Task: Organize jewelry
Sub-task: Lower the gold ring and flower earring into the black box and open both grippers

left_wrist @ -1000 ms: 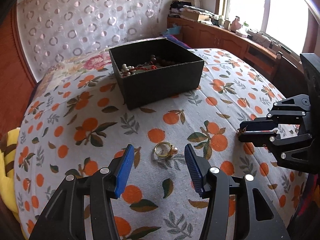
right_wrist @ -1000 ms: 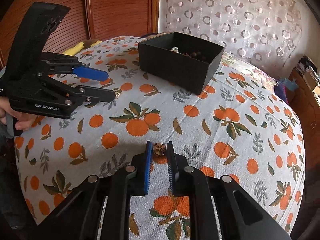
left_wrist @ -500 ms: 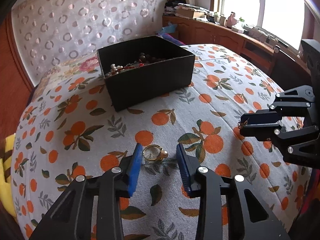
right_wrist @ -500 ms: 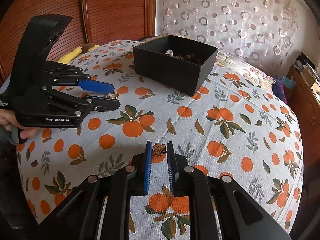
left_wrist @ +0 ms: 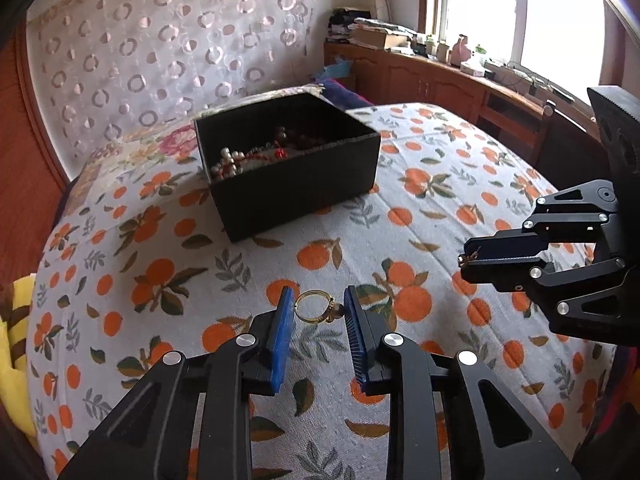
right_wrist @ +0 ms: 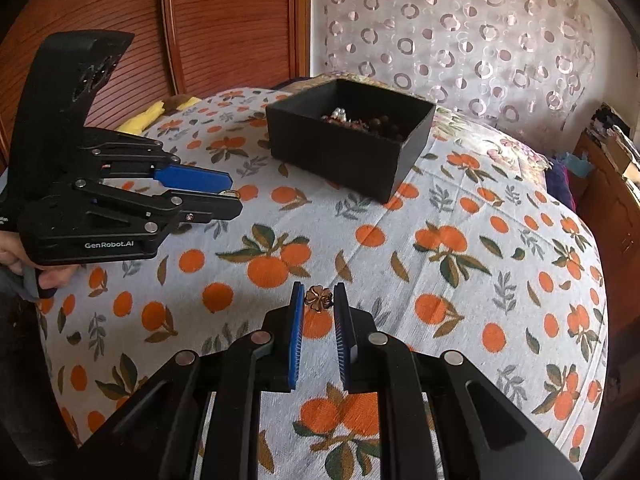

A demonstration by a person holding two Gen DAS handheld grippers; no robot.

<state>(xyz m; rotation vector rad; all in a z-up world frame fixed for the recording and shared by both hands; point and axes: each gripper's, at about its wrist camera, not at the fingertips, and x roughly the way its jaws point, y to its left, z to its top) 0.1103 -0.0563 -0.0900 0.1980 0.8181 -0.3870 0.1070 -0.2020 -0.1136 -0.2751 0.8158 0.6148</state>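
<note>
Both grippers pinching jewelry above orange-print cloth (left_wrist: 420,216).
L gripper (left_wrist: 316,308): jaws nearly closed, gold ring (left_wrist: 316,311) clamped btwn blue pads. R gripper (right_wrist: 319,298): jaws narrow, clover charm (right_wrist: 318,298) held at tips. Black box (left_wrist: 288,164) w/ beads sits further back.

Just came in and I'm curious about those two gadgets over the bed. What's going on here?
A person is tidying jewelry with two handheld grippers. The left gripper is pinching a gold ring, the right gripper a small clover-shaped piece. Both hang above the orange-print bedspread, short of the black box already holding beads.
</note>
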